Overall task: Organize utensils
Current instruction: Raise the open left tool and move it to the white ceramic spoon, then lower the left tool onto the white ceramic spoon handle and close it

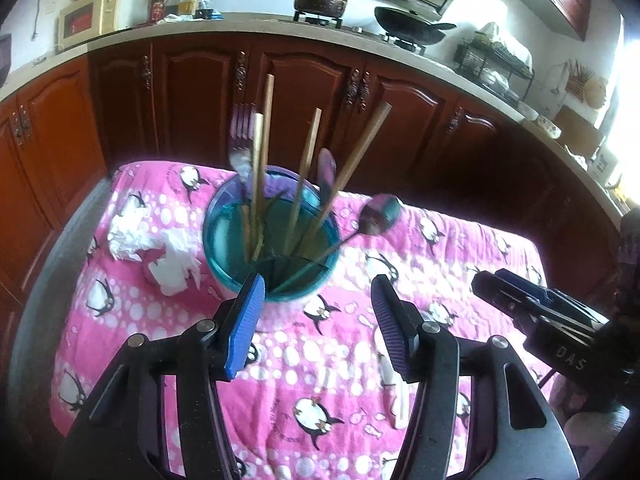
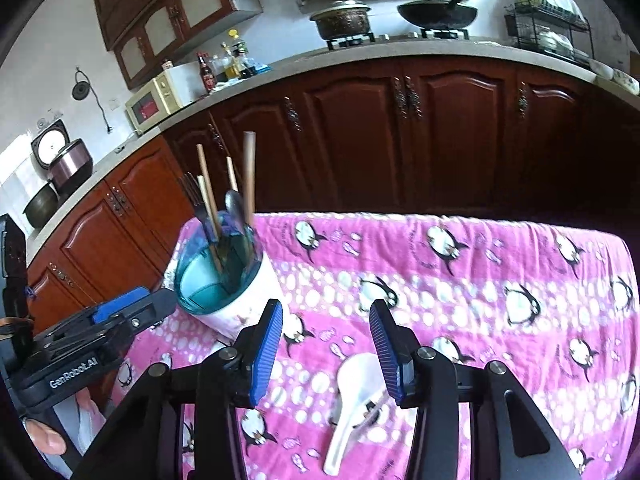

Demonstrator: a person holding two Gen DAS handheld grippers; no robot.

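A round blue-green cup with white sides (image 1: 271, 236) stands on a pink blanket with penguins on it (image 1: 304, 364). The cup is the big thing to look from.

Inside the cup stand four long wooden chopsticks (image 1: 263, 148), a shiny metal fork (image 1: 240, 136) and a dark spoon (image 1: 327, 172). One more shiny metal spoon (image 1: 380, 212) leans far out over the cup's right rim, with its bowl hanging past the edge.

To the left of the cup, some crumpled white tissue paper (image 1: 154, 248) lies on the blanket.

The left gripper (image 1: 318, 328) is just in front of the cup. Its blue padded fingers (image 1: 245, 320) are spread wide and hold nothing. One pad looks very near the cup's front rim, but I cannot tell if it touches.

The right gripper (image 2: 326, 352) is to the right of the cup, low over the blanket. Its fingers are spread wide too, with nothing between them. A white plastic rice scoop (image 2: 354, 400) lies flat on the blanket under it, in front and to the right of the cup.

Far behind the cup are dark red wooden cupboard doors (image 2: 400, 128).
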